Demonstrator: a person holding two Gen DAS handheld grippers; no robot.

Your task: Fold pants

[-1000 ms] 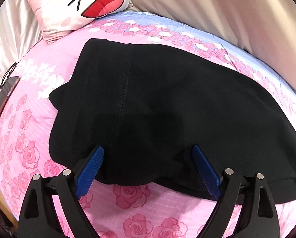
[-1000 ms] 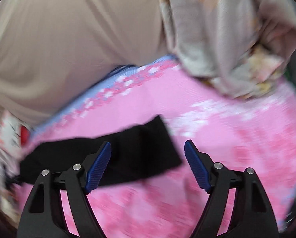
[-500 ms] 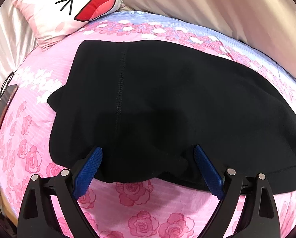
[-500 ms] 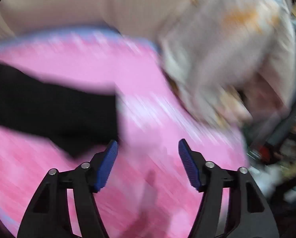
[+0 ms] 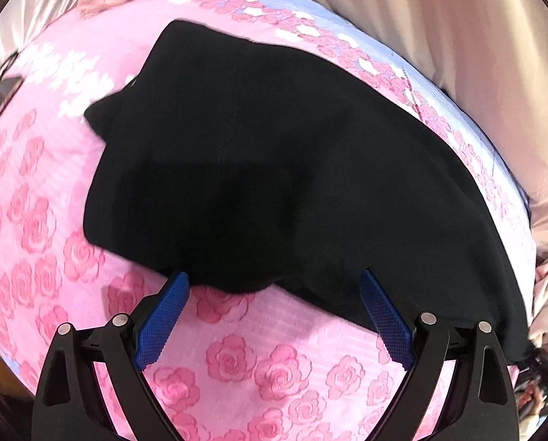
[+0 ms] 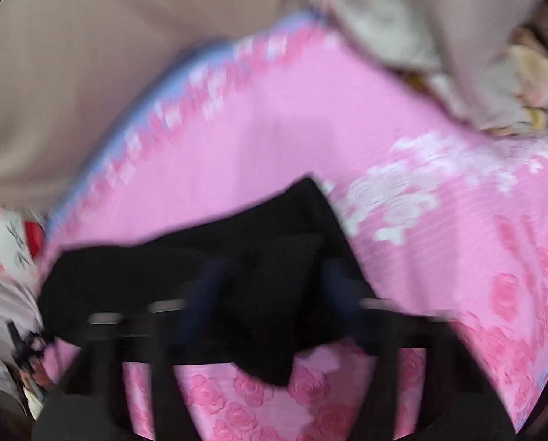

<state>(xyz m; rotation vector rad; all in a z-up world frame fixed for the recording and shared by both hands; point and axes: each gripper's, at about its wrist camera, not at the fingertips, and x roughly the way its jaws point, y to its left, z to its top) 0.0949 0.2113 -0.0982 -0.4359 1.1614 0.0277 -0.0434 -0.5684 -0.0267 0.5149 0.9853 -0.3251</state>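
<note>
Right gripper jaws just closed; I read them clamped on black knit pants' hem end, frame blurred. Left gripper spread wide at waist edge, lower centre. Pants' long axis runs left–right across pink rose-print bedsheet.

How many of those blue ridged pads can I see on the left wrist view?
2: one blue ridged pad at lower left over the pink rose bedsheet, the other at lower right, its tip over the black pants.
</note>
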